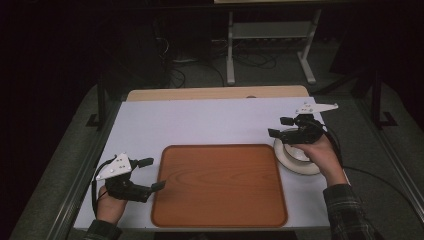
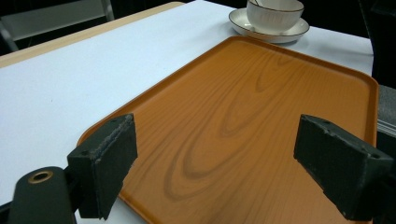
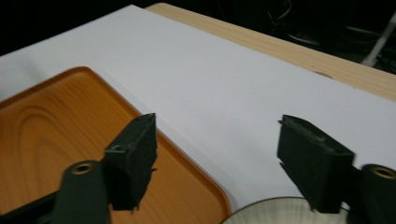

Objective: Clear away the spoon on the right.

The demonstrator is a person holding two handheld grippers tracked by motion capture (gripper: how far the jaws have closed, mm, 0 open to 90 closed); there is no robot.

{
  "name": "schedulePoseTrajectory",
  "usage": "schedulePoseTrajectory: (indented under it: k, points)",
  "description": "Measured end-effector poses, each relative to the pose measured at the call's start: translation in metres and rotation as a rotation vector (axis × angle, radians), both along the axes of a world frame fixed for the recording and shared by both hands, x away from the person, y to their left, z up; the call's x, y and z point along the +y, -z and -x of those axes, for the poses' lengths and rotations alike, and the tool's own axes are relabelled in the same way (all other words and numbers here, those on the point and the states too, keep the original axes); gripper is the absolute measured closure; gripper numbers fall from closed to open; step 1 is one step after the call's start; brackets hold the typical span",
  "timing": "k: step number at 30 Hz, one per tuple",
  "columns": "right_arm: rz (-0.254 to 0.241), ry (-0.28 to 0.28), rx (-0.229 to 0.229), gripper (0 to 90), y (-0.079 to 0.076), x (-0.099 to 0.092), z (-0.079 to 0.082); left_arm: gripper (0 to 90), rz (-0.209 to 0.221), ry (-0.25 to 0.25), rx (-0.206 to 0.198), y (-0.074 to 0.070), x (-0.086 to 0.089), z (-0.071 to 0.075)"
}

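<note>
While the left gripper (image 1: 159, 173) hangs at the tray's (image 1: 220, 185) near left corner, jaws wide apart and nothing between them, the right gripper (image 1: 276, 127) sits over the saucer (image 1: 300, 165) at the tray's right edge. In the left gripper view a cup (image 2: 273, 14) stands on the saucer (image 2: 243, 21), just off the tray's (image 2: 261, 107) far corner, on the white table (image 2: 60, 88).

Right jaws: apart, nothing clamped. In the right gripper view they straddle bare table (image 3: 224, 93) with the saucer rim (image 3: 271, 212) low between them and the tray edge (image 3: 196, 172) to one side. No pad touches anything I can see.

Likely aim: cup and saucer go onto the tray, which lies empty. Saucer close beside the tray means a short carry. Right hand (image 1: 322, 157) comes from the near right, so the jaws point across the cup toward the tray, probably lining up on the rim. Left gripper looks parked to steady the tray, open toward its edge.

Cup is hidden under the right gripper in the high view, so exact alignment can't be told.
</note>
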State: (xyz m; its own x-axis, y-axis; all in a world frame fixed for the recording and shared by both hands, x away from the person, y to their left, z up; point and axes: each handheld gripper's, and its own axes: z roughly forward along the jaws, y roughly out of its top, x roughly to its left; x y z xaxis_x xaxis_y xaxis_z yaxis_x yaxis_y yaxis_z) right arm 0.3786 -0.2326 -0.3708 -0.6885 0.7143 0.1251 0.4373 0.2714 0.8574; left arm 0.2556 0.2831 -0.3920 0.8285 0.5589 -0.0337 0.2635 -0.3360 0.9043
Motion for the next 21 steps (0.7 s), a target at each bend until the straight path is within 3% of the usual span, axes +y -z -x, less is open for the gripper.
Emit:
schedulePoseTrajectory:
  k: [15, 18, 21]
  points:
    - [0.066, 0.115, 0.012, 83.4, 0.008, -0.012, -0.017, 12.8, 0.007, -0.006, -0.002, 0.0, 0.002, 0.0]
    - [0.074, 0.137, 0.013, 89.4, 0.008, -0.015, -0.018, 12.7, 0.005, -0.005, -0.001, 0.0, 0.002, 0.0]
    - [0.087, 0.157, 0.022, 89.5, 0.011, -0.02, -0.019, 12.8, 0.003, -0.004, 0.002, 0.001, 0.001, 0.0]
